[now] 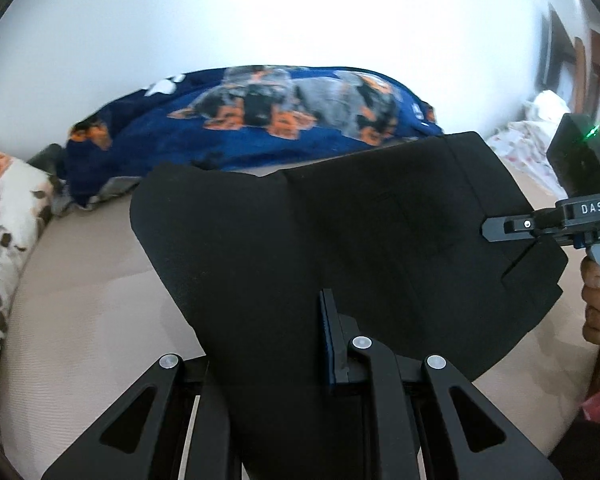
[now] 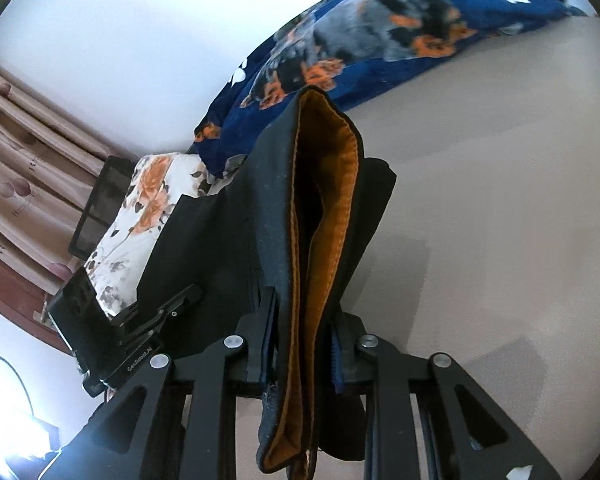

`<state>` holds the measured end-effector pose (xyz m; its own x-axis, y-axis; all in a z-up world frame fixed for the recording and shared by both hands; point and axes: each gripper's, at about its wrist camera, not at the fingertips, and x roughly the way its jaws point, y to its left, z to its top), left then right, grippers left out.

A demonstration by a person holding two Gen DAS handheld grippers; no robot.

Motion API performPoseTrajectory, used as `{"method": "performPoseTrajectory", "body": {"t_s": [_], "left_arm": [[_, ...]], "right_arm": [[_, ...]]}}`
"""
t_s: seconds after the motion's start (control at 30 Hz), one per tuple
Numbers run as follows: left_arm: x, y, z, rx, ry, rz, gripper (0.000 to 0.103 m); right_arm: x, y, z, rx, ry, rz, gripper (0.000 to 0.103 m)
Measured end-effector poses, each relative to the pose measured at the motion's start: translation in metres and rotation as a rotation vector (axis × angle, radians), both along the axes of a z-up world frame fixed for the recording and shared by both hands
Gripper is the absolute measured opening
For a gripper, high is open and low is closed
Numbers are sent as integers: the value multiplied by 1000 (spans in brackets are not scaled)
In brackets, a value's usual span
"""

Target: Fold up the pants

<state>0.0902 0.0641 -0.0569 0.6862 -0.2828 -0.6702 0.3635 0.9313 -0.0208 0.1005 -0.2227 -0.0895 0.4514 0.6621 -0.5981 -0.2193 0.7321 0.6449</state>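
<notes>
The black pants (image 1: pixel 340 240) hang folded over above a beige bed (image 1: pixel 92 300), held up by both grippers. My left gripper (image 1: pixel 300 344) is shut on the near edge of the pants; the cloth covers its left finger. My right gripper (image 1: pixel 496 230) shows at the right of the left wrist view, shut on the pants' far right edge. In the right wrist view my right gripper (image 2: pixel 304 344) is shut on the waistband, whose orange lining (image 2: pixel 332 200) shows. The left gripper (image 2: pixel 168 312) shows at the lower left there, shut on the pants (image 2: pixel 228 248).
A blue blanket with a dog print (image 1: pixel 260 116) lies at the back of the bed. A floral pillow (image 1: pixel 4 232) lies at the left. Curtains (image 2: pixel 24 168) hang beyond the bed (image 2: pixel 500 200).
</notes>
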Motion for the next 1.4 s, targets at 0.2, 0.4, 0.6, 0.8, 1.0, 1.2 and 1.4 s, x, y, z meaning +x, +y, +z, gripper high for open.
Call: {"method": "performPoseTrajectory", "body": {"t_s": [0.2,0.4,0.6,0.8,1.0,1.2,1.4], "left_arm": [[20,29,-8,4,-13,47,16],[48,45,-16,-2,-12,83,16],[80,57,-24,-15,2,114,16],[106,65,-38,-13,25,135,16],[114,69,-51,-7,34,151,18],[112,71,-57,-1,24,181,27],[110,81,-59,-11,33,254,47]], "right_arm": [[30,34,0,-25,0,11,21],[63,54,-4,-39,1,-2,21],[92,66,-9,-55,-8,-16,21],[115,74,-19,-65,-2,-32,21],[124,77,-31,-96,8,-49,21],[121,86,-34,-183,-15,-74,21],[114,97,-35,-305,-60,-119,24]]}}
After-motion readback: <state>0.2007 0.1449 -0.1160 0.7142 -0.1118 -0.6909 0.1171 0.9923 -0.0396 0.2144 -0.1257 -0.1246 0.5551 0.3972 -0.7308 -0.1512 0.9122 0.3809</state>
